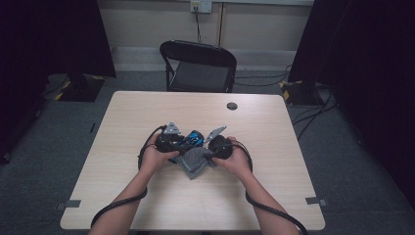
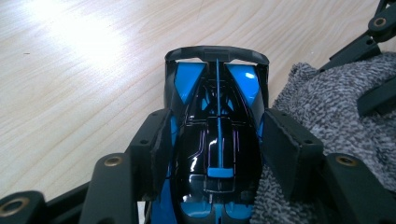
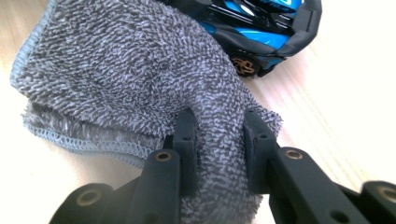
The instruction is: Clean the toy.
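Observation:
A blue and black toy race car (image 2: pixel 217 135) sits between the two black jaws of my left gripper (image 2: pixel 212 149), which is shut on its sides. In the high view the car (image 1: pixel 194 138) lies at the table's middle, with the left gripper (image 1: pixel 182 142) at its left. A grey terry cloth (image 3: pixel 135 79) is bunched beside the car, and my right gripper (image 3: pixel 218 140) is shut on a fold of it. From above, the cloth (image 1: pixel 195 160) lies just in front of the car, with the right gripper (image 1: pixel 209 153) at its right. The car's gold wheel (image 3: pixel 243 66) shows past the cloth.
The light wooden table (image 1: pixel 147 196) has a small dark round cap (image 1: pixel 232 105) near its far edge. A black folding chair (image 1: pixel 198 66) stands behind the table. Cables trail from both grippers off the near edge.

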A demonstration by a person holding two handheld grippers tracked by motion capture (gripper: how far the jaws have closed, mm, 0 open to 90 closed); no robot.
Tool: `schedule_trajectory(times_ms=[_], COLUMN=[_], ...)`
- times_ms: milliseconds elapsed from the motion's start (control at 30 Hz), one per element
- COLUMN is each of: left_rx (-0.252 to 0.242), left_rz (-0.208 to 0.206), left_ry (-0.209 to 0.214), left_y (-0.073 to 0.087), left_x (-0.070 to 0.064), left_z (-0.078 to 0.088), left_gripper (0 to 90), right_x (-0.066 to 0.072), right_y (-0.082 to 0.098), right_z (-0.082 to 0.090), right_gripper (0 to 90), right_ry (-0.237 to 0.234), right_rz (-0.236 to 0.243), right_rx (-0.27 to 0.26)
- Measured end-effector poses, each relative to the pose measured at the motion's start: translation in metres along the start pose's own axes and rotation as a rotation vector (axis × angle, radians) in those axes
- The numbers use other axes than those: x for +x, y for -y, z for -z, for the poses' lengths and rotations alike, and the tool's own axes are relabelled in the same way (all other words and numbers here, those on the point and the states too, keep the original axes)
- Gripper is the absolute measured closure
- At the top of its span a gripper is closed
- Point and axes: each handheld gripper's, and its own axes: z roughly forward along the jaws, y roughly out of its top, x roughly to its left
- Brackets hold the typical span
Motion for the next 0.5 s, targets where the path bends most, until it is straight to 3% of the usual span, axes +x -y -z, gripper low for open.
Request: schedule_trajectory(times_ms=[500], left_rx=[-0.008], left_rz=[0.005], left_ry=[0.000], left_y=[0.001], left_x=[0.000], left_z=[0.000], left_gripper=[43.7], right_x=[-0.013], right_y=[0.003], right_z=[0.002], right_gripper=[71.2], right_ry=[0.059], right_rz=[-0.059], right_rx=[0.014])
